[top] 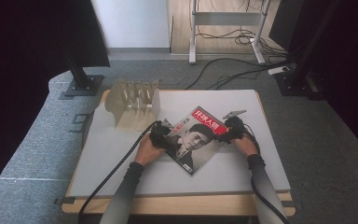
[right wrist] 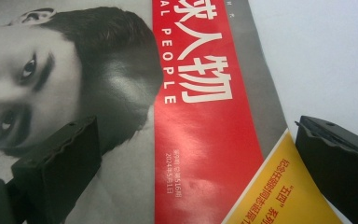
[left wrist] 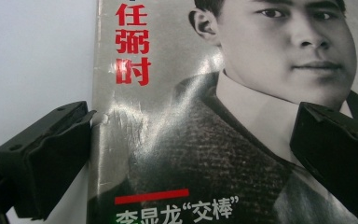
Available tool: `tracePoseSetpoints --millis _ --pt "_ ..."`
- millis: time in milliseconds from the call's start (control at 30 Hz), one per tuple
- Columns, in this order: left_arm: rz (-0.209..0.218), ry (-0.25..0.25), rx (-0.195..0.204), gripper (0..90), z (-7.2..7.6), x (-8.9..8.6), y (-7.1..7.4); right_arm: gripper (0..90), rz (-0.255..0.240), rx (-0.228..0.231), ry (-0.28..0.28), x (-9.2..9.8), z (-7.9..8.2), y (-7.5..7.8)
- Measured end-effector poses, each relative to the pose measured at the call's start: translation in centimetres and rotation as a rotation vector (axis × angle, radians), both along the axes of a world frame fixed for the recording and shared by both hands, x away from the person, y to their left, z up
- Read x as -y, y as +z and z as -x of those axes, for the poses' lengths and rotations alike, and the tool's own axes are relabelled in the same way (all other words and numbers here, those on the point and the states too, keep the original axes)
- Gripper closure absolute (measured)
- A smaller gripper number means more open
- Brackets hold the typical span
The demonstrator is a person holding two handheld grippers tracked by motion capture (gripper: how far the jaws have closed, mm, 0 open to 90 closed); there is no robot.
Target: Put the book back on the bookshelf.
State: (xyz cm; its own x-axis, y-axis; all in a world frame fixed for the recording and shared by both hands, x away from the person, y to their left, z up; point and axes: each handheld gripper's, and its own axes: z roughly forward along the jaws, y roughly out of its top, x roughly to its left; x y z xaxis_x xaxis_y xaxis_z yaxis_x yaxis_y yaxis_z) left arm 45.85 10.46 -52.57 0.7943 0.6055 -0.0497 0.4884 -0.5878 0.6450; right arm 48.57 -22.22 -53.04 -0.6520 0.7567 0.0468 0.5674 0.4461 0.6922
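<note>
A magazine (top: 196, 139) with a black-and-white portrait and a red title band lies flat and skewed on the white table top (top: 121, 158). My left gripper (top: 162, 136) is over its left edge, open, with one jaw off the cover and the other on the portrait; nothing is pinched. In the left gripper view the magazine (left wrist: 205, 121) spans the gap between the jaws of the left gripper (left wrist: 191, 158). My right gripper (top: 228, 131) is at the cover's right corner. It stands open above the red band (right wrist: 200, 121) and a yellow corner (right wrist: 279, 196), right gripper (right wrist: 200, 168) empty.
A beige slotted file rack (top: 134, 105) stands at the table's back left, close to the left hand. Black cables trail from both grippers over the front edge. Stand bases (top: 81, 86) and floor cables lie beyond the table.
</note>
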Motion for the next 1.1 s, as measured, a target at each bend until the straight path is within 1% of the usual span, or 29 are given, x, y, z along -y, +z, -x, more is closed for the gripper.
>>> tracePoseSetpoints --millis 167,233,267,300,333,500,633,800,967,1100 --pt "-0.021 -0.013 -0.012 0.0 0.6 -0.1 0.2 0.9 0.003 -0.001 0.002 -0.1 0.9 0.0" --pt "-0.026 -0.017 -0.017 0.0 1.0 -0.2 0.2 0.9 -0.003 -0.004 0.009 -0.2 1.7 0.0" --pt "-0.028 -0.020 -0.019 0.0 1.2 -0.3 0.3 0.9 -0.003 -0.004 0.009 -0.2 1.7 0.0" --pt "-0.029 -0.025 -0.021 0.0 1.6 -0.4 0.3 1.0 -0.004 0.002 0.021 -0.2 2.3 0.0" --pt "-0.029 -0.025 -0.021 0.0 1.6 -0.4 0.3 1.0 -0.004 0.002 0.021 -0.2 2.3 0.0" --pt "-0.033 -0.026 -0.023 0.0 2.9 -0.8 0.3 1.8 -0.016 0.011 0.020 -0.4 4.0 -0.1" --pt "-0.038 -0.036 -0.029 0.0 3.9 -1.1 0.4 2.2 -0.020 0.016 0.031 -0.5 5.4 -0.2" --pt "-0.034 -0.048 -0.025 0.0 5.6 -1.6 0.3 2.7 -0.024 0.019 0.050 -0.6 7.2 -0.2" --pt "-0.030 -0.053 -0.023 0.0 7.3 -2.0 0.3 2.7 -0.026 0.028 0.057 -0.9 9.1 -0.2" --pt "-0.056 -0.059 -0.033 0.0 9.0 -2.1 0.5 2.6 -0.024 0.029 0.059 -1.3 10.8 -0.2"
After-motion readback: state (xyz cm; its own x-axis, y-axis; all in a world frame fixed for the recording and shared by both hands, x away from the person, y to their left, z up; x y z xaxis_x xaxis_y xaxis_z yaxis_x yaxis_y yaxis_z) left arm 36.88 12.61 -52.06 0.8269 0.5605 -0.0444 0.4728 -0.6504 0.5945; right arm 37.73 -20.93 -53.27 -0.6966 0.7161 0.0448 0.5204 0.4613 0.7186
